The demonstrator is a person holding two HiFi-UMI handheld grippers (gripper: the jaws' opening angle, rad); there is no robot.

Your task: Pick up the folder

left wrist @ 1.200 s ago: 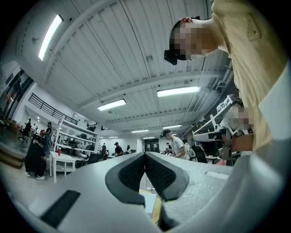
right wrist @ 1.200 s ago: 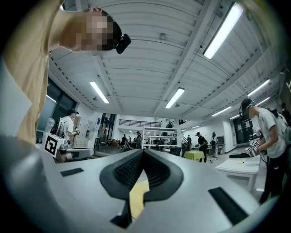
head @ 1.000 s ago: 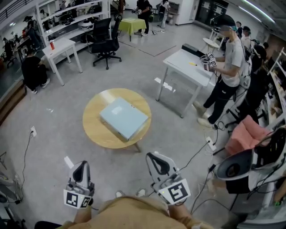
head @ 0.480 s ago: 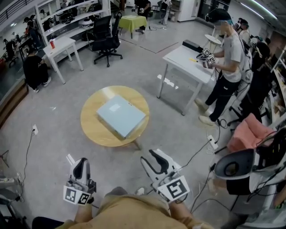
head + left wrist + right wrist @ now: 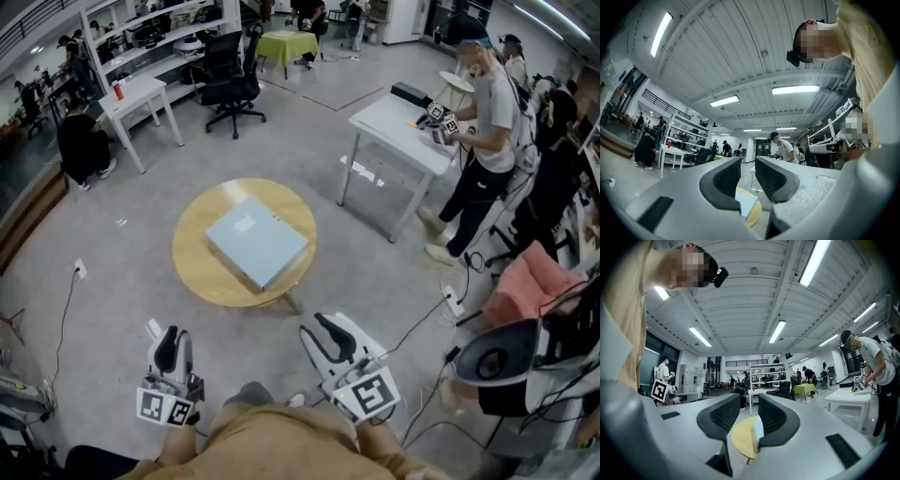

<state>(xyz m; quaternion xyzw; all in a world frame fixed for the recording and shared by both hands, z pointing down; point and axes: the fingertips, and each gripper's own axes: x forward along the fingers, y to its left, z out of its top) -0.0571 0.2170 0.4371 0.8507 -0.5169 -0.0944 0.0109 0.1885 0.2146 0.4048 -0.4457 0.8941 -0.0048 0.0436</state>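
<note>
While both hang well short of the round table (image 5: pixel 194 274), the left gripper (image 5: pixel 172 339) is parting its jaws on nothing and the right gripper (image 5: pixel 323 330) is narrowing its jaws, a gap between them, empty. A pale blue folder (image 5: pixel 256 242) lies flat on the table's middle; beyond the table stands a white desk (image 5: pixel 398 131).

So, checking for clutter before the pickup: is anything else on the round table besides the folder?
No, the head view shows only the pale blue folder on the round wooden table.
</note>
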